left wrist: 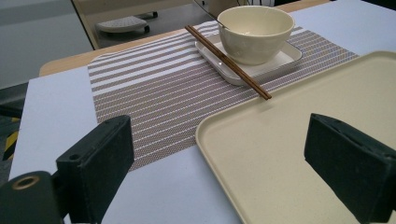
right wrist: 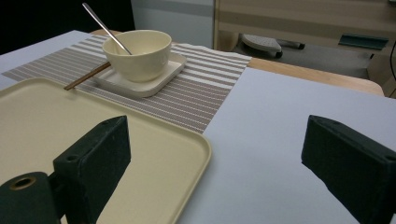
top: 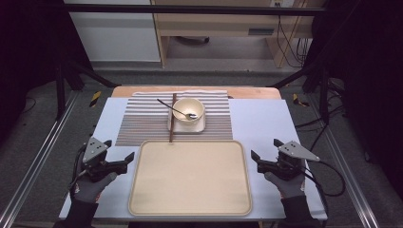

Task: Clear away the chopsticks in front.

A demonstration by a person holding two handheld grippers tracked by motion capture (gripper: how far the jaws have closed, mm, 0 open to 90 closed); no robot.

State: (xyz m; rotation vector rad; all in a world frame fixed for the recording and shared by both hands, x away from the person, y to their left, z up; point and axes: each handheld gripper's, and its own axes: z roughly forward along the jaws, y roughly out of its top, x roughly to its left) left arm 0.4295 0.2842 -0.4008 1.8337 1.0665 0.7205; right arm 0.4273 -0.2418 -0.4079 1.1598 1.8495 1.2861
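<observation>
The beige tray [top: 190,178] lies at lower centre of the high view. The left gripper [top: 121,156] sits at its left edge, the right gripper [top: 263,154] at its right; both have jaws spread wide, holding nothing. At upper centre, the bowl [top: 189,109] with spoon [top: 175,110] stands on a square plate [top: 199,126], chopsticks [top: 173,118] alongside, on the striped mat [top: 142,121].

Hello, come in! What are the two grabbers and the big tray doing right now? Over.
Left gripper open, right gripper open, both empty. Tray bare between them. Chopsticks tip over its far rim.
</observation>
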